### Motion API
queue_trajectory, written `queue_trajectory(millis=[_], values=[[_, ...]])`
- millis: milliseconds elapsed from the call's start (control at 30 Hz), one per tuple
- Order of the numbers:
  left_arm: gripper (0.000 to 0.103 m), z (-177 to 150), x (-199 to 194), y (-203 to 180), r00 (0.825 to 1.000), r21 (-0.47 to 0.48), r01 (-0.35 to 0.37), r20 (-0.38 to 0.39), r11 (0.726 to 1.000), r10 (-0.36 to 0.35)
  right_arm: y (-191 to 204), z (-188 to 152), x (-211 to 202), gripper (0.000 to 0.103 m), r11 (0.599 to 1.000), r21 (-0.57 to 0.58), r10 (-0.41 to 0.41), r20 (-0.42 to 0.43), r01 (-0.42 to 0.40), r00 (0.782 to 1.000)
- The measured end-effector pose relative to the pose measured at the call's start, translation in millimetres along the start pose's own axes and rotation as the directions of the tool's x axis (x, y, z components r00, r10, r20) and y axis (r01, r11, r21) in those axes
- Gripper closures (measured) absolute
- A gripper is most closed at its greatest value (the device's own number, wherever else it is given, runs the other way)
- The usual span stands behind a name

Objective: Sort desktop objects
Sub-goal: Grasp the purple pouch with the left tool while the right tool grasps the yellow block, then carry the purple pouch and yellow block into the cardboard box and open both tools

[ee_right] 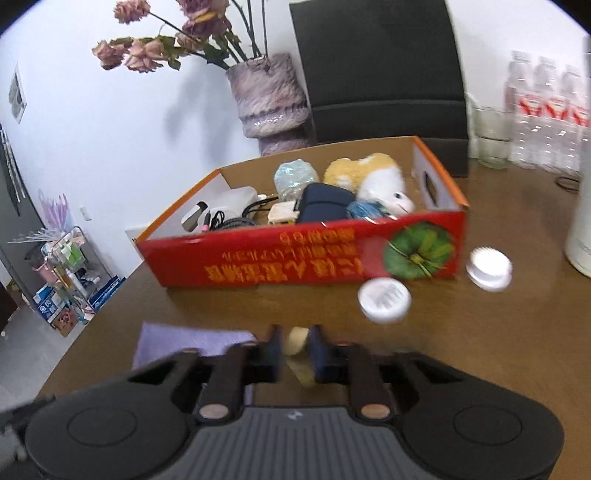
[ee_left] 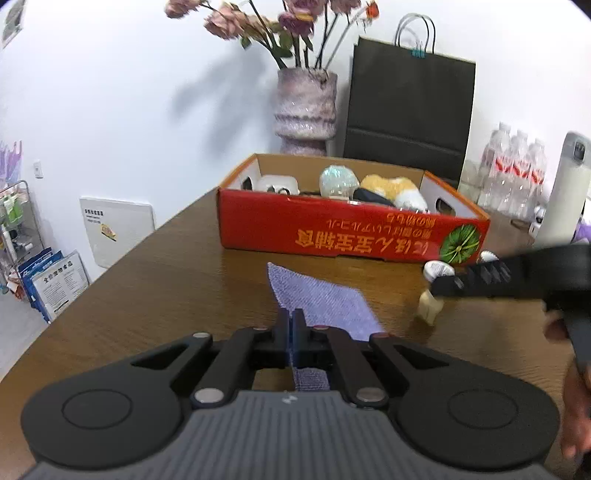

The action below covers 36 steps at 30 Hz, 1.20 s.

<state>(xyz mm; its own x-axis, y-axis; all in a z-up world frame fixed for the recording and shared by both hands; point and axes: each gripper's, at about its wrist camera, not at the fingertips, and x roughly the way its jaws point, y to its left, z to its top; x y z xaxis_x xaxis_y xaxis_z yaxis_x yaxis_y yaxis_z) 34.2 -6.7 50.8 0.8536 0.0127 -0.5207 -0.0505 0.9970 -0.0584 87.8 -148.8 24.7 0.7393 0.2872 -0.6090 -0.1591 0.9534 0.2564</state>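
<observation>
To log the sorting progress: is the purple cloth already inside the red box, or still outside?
Outside. The purple cloth lies on the table before the red box, one edge pinched by the left gripper.

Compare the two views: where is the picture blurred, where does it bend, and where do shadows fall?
Left wrist view: the right gripper is smeared, the box fairly sharp, the flowers' shadow on the wall. Right wrist view: soft all over, the white caps streaked; the table edge bows, corners dark.

One red box (ee_right: 295,258), one purple cloth (ee_left: 325,306), two white jars (ee_right: 384,299), one vase (ee_left: 306,107), one black bag (ee_left: 410,114).
</observation>
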Motion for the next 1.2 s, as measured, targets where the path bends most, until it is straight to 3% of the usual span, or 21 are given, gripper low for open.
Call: queue_trajectory(millis=[167, 267, 300, 367, 467, 633, 700, 733, 967, 1200], values=[[0.101, 3.7, -33.6, -3.8, 0.998, -0.014, -0.023, 0.053, 1.000, 0.024, -1.6, -15.9, -43.4, 0.095, 0.999, -0.043, 0.008, 0.023, -0.007, 1.000], [0.101, 3.1, -54.2, -3.2, 0.996, -0.039, -0.043, 0.080, 0.998, 0.046, -3.5, -23.2, -56.9, 0.083, 0.998, -0.067, 0.020, 0.029, -0.018, 0.999], [0.101, 2.0, -60.4, -3.0, 0.995, -0.042, -0.050, 0.087, 0.998, 0.053, -3.4, -26.7, -56.1, 0.073, 0.997, -0.074, 0.020, 0.029, -0.018, 0.999], [0.101, -0.6, -71.4, -3.3, 0.994, -0.042, -0.061, 0.093, 0.997, 0.065, -1.9, -31.0, -47.8, 0.067, 0.997, -0.071, 0.028, -0.001, -0.028, 1.000], [0.101, -2.2, -85.3, -2.5, 0.990, -0.043, -0.079, 0.114, 0.996, 0.083, 8.4, -34.6, -32.4, 0.067, 0.991, -0.119, 0.065, -0.012, -0.066, 0.998], [0.101, -1.7, -97.2, 1.7, 0.982, -0.053, -0.123, 0.138, 0.991, 0.130, 22.8, -31.0, 0.1, 0.069, 0.979, -0.204, 0.008, -0.050, -0.018, 0.999], [0.101, -2.0, -99.0, 2.8, 0.980, -0.060, -0.133, 0.140, 0.989, 0.140, 21.4, -33.5, 3.1, 0.082, 0.981, -0.192, 0.013, -0.054, -0.023, 0.998], [0.101, -2.1, -99.0, 2.1, 0.980, -0.060, -0.135, 0.140, 0.989, 0.143, 22.4, -35.3, 2.0, 0.083, 0.979, -0.200, 0.012, -0.048, -0.022, 0.999], [0.101, -3.6, -97.9, -14.0, 0.981, -0.049, -0.117, 0.150, 0.992, 0.123, 4.3, -53.9, -35.3, 0.083, 0.990, -0.136, 0.039, -0.038, -0.044, 0.998], [0.101, 2.1, -103.8, -33.7, 0.982, -0.001, -0.074, 0.173, 0.997, 0.073, -14.0, -44.7, -96.0, 0.083, 0.996, -0.085, 0.043, 0.089, -0.035, 0.995]])
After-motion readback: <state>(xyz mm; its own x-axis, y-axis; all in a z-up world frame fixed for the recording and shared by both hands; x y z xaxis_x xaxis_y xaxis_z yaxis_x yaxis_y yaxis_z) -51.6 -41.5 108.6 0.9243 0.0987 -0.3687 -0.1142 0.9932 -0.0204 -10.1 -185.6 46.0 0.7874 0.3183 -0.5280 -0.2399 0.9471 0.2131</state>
